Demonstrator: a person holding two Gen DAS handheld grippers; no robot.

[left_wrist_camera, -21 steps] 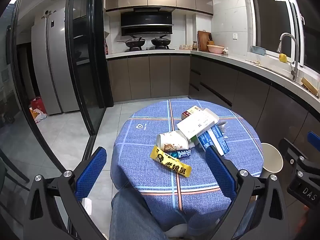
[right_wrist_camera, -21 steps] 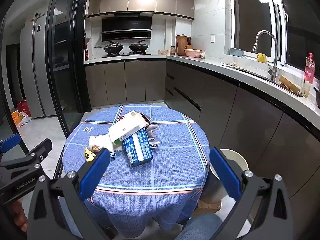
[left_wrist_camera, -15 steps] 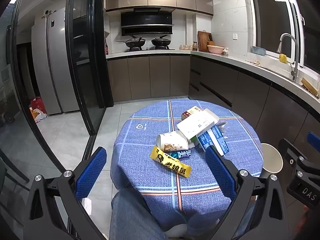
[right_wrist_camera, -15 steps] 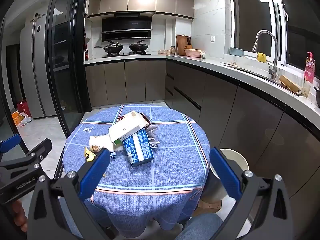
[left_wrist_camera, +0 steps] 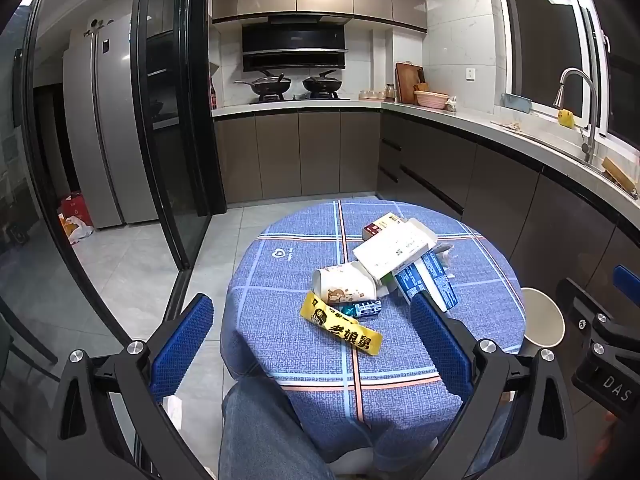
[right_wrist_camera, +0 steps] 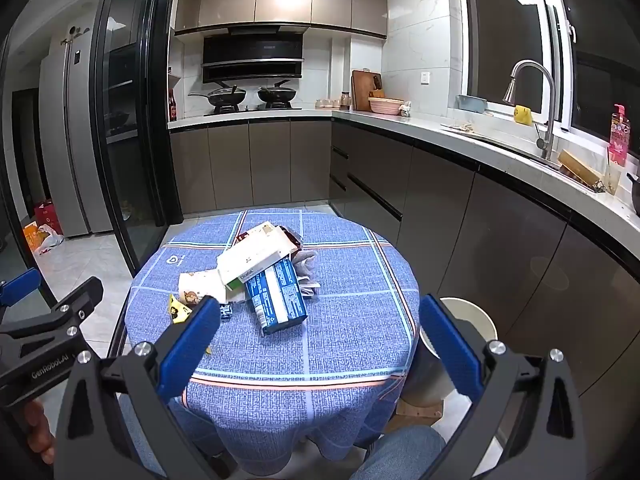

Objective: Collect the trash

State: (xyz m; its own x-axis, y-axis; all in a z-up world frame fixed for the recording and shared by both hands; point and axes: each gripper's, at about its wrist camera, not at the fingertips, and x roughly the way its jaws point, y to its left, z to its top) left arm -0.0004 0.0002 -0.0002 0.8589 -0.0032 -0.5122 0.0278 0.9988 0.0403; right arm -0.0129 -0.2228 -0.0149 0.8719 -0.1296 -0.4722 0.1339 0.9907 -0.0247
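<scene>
Several pieces of trash lie heaped near the middle of the round tabletop (left_wrist_camera: 280, 280): a yellow wrapper (left_wrist_camera: 340, 330), a paper cup (left_wrist_camera: 346, 286) tipped on its side, a small blue packet (left_wrist_camera: 366, 309), a white box (left_wrist_camera: 394, 250) resting across a blue box (left_wrist_camera: 426, 284), and a smaller red-and-white box (left_wrist_camera: 378, 226) behind them. Nothing is held yet.

Nearest the person is the yellow wrapper, flat on the blue checked cloth, its long axis running diagonally from far-left to near-right. In the left wrist view it sits almost centred between the fingers of the left tongs (left_wrist_camera: 316, 350), just ahead of them, so a straight reach forward and down would meet it; the fingers would need to close across its short width, which calls for a slight turn of the wrist.

From the right tongs (right_wrist_camera: 320, 344), the blue box (right_wrist_camera: 276, 294) lies ahead and a little left, its long axis pointing roughly away from the camera, while the wrapper is mostly hidden behind the left-hand finger.

Both tongs hang above the near edge of the tabletop with fingers wide apart and empty. A white bin (right_wrist_camera: 472, 312) stands on the floor just beside the tabletop on the right, closer to the right tongs.
</scene>
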